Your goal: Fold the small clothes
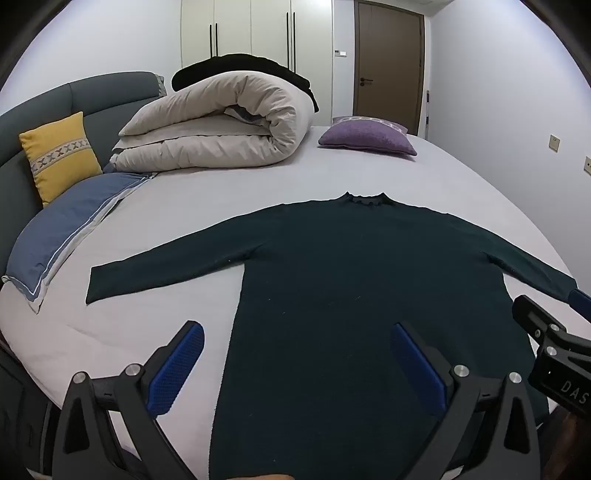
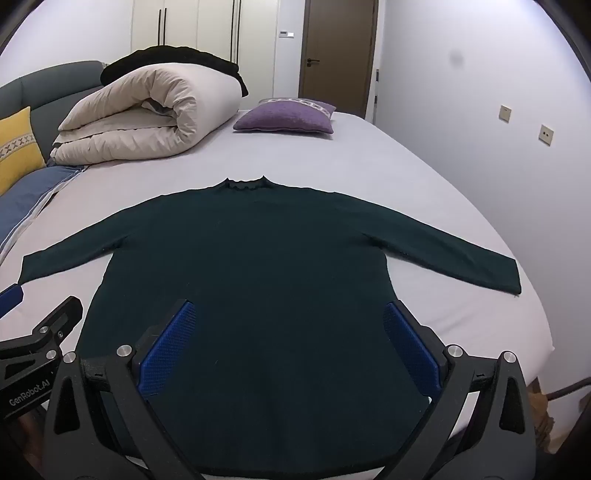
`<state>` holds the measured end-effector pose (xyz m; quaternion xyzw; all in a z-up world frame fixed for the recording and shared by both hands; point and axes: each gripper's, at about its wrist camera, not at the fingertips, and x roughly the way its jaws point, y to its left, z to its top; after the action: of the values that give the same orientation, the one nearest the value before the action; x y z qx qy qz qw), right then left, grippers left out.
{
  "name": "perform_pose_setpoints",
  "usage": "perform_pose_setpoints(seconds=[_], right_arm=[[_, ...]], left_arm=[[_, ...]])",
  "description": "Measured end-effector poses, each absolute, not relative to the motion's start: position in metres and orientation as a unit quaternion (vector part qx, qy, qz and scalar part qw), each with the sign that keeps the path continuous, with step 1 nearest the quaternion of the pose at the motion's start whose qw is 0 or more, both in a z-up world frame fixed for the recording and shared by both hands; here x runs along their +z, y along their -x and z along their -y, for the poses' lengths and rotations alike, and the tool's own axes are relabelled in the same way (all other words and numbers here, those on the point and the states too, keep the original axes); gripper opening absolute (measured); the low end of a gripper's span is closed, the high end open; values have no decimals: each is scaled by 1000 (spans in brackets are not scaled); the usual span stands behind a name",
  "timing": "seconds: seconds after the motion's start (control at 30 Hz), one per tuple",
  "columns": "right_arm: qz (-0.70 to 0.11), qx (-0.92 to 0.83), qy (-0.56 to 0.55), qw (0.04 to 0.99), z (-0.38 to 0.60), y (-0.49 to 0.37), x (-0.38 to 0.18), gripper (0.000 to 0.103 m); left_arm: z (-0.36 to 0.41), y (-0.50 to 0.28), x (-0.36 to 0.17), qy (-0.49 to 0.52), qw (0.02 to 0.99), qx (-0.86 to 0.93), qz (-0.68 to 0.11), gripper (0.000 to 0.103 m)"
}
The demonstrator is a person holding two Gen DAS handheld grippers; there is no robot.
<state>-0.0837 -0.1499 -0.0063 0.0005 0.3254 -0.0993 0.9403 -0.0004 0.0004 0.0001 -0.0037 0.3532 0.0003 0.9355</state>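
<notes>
A dark green sweater (image 2: 251, 258) lies face-flat on the bed (image 2: 369, 166), spread out whole — collar away from the person, both sleeves stretched to the sides, hem at the near edge. Nothing is folded yet, so this looks like the very start of the job.

The left hand-held gripper (image 1: 297, 343) hovers above the sweater's left side near the hem, its blue pads wide apart with nothing between them. The right hand-held gripper (image 2: 286, 321) hangs over the lower body of the sweater, equally wide and empty. Both tilt downward toward the cloth.

The next move, I would guess, is to take a sleeve or a side edge and bring it across the body; that calls for lowering a gripper to the fabric and pinching only the knit, not the sheet beneath. The sleeves lie well apart from where the grippers now hover.

The sheet is pale and smooth. Farther up the bed sit a rolled beige duvet (image 1: 218, 122) with something black on top, a purple cushion (image 1: 365, 138), a blue pillow (image 1: 70, 229) and a yellow cushion (image 1: 59, 151) against the grey headboard (image 1: 92, 92). Beyond stand white wardrobes (image 1: 255, 29) and a brown door (image 1: 388, 62) — closed.
</notes>
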Motion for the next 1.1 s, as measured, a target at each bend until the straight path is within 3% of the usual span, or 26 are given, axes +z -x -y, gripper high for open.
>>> perform_pose_setpoints(seconds=[1.1], right_arm=[[-343,-99,-9,934,142,81,-18,103]], left_arm=[[-6,1,-1,5,934,8,-357,103]])
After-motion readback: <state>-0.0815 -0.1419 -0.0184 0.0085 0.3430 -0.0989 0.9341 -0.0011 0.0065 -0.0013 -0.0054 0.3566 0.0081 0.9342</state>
